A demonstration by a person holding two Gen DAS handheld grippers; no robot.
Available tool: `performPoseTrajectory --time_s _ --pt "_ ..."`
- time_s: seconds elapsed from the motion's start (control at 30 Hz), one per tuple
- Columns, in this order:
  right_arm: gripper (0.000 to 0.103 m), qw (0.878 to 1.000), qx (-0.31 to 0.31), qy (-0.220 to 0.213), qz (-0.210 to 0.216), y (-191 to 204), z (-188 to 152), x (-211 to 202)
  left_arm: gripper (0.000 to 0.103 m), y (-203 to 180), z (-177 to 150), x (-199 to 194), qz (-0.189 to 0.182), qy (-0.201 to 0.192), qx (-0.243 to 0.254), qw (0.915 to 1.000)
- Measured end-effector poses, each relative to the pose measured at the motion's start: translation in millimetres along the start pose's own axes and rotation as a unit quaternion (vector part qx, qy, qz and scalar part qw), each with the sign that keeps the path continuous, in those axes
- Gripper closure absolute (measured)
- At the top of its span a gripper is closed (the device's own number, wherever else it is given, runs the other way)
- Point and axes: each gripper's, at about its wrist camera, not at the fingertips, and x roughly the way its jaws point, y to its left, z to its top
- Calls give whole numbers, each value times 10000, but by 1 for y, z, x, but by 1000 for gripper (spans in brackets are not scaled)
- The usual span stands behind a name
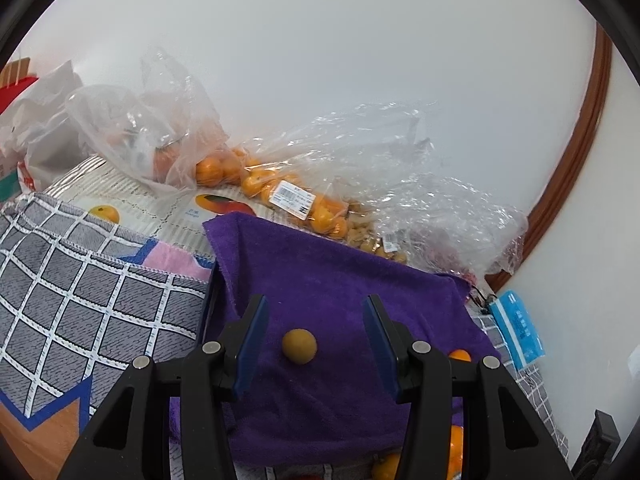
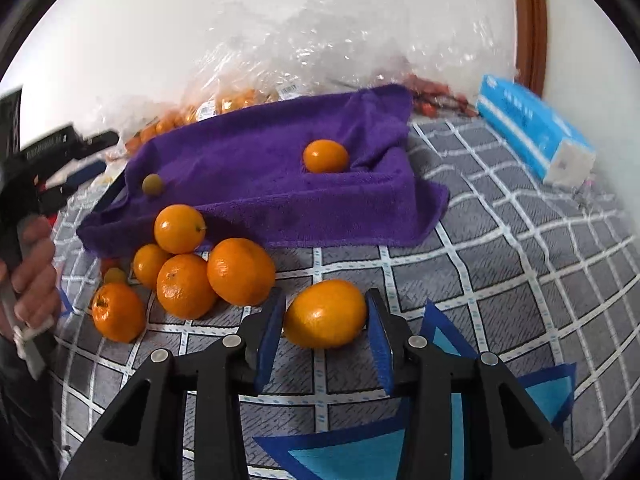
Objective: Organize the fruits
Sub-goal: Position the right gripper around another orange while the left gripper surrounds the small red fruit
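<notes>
An orange (image 2: 325, 314) on the checked cloth (image 2: 500, 240) is pinched at its widest sides by the right gripper (image 2: 326, 330). The left gripper (image 1: 312, 336) hangs open over a small yellow fruit (image 1: 299, 346) on the purple towel (image 1: 340, 280). The orange seems round, firm and smooth (likely to roll), so a light squeeze should do.

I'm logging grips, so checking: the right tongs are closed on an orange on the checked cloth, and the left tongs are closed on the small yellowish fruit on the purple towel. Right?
Only partly. The left tongs stand open around the small yellowish fruit on the purple towel, pads clear of it, as the left wrist view shows. The right tongs do grip an orange on the checked cloth.
</notes>
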Motion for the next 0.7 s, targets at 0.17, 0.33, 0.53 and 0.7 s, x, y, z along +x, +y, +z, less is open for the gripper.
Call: performPoseTrajectory --time_s 0.17,0.33,0.53,0.7 --pt "62 9998 165 -89 103 -8 0 -4 56 -14 1 -14 272 298 426 9983" --pt "62 9990 330 -202 226 -15 0 -8 56 -12 -24 -38 301 689 786 9941" --pt "62 9985 387 -182 330 -16 0 -6 56 -3 -59 -45 220 1155 868 9893" --pt "62 9983 429 -194 357 -18 -1 -7 70 4 -69 -35 152 1378 578 9887"
